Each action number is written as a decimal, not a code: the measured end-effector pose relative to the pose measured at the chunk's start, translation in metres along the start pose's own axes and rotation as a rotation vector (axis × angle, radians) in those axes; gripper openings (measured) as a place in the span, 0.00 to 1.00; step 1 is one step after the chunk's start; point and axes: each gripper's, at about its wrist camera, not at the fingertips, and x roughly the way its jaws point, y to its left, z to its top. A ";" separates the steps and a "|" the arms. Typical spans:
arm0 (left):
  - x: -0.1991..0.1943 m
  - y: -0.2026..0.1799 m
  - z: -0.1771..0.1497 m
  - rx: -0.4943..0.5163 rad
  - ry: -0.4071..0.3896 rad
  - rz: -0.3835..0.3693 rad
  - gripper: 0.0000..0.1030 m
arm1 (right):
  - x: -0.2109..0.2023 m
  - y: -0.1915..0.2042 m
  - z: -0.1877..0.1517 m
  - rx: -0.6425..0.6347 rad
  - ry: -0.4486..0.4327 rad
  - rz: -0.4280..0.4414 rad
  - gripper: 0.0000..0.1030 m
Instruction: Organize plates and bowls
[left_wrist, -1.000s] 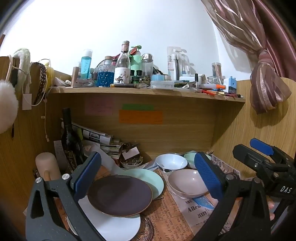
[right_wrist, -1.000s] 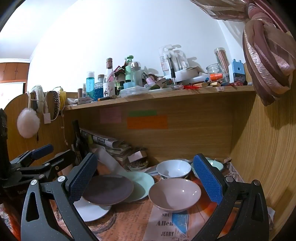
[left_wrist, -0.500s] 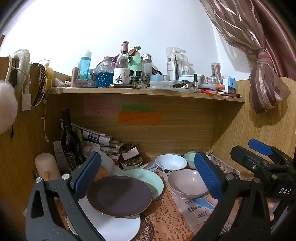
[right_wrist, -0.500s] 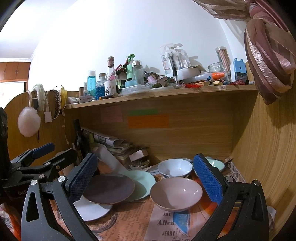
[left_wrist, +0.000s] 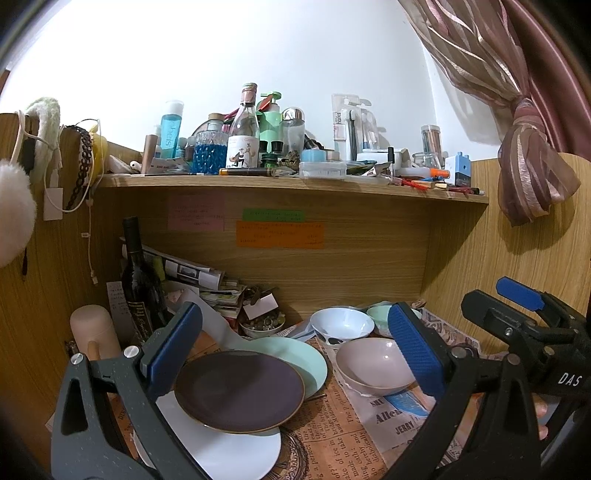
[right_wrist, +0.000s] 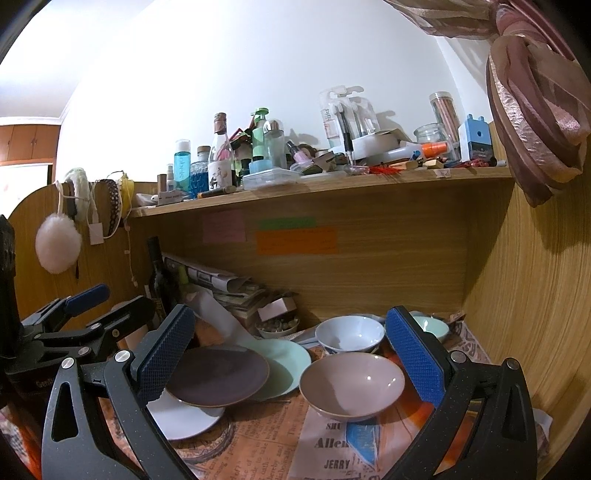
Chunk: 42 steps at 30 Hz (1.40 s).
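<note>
A dark purple plate (left_wrist: 240, 389) lies on top of a white plate (left_wrist: 229, 443) and overlaps a mint green plate (left_wrist: 303, 360). A pink bowl (left_wrist: 373, 365) stands to their right, with a white-blue bowl (left_wrist: 341, 325) and a small mint bowl (left_wrist: 378, 317) behind it. My left gripper (left_wrist: 295, 354) is open and empty above the purple plate. My right gripper (right_wrist: 291, 358) is open and empty, hovering before the pink bowl (right_wrist: 351, 384) and purple plate (right_wrist: 218, 374). The white-blue bowl (right_wrist: 349, 332) sits behind.
Newspaper (right_wrist: 314, 443) covers the desk. A wine bottle (left_wrist: 138, 280), a stack of papers (left_wrist: 207, 280) and a small dish of beads (left_wrist: 262, 325) stand at the back. A cluttered shelf (left_wrist: 295, 181) hangs overhead. Wooden walls close both sides.
Both grippers have drifted very slightly; the view has hardly shifted. No dish has moved, and both grippers stay open.
</note>
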 end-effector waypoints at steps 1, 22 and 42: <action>-0.001 0.000 -0.001 0.002 -0.001 0.002 0.99 | 0.000 -0.001 0.000 0.001 0.000 0.000 1.00; -0.001 -0.001 -0.002 0.004 -0.004 0.001 0.99 | -0.002 -0.001 0.001 -0.002 -0.006 0.003 1.00; 0.012 0.006 -0.004 0.005 0.021 0.000 0.99 | 0.011 0.005 -0.002 -0.005 0.015 0.026 1.00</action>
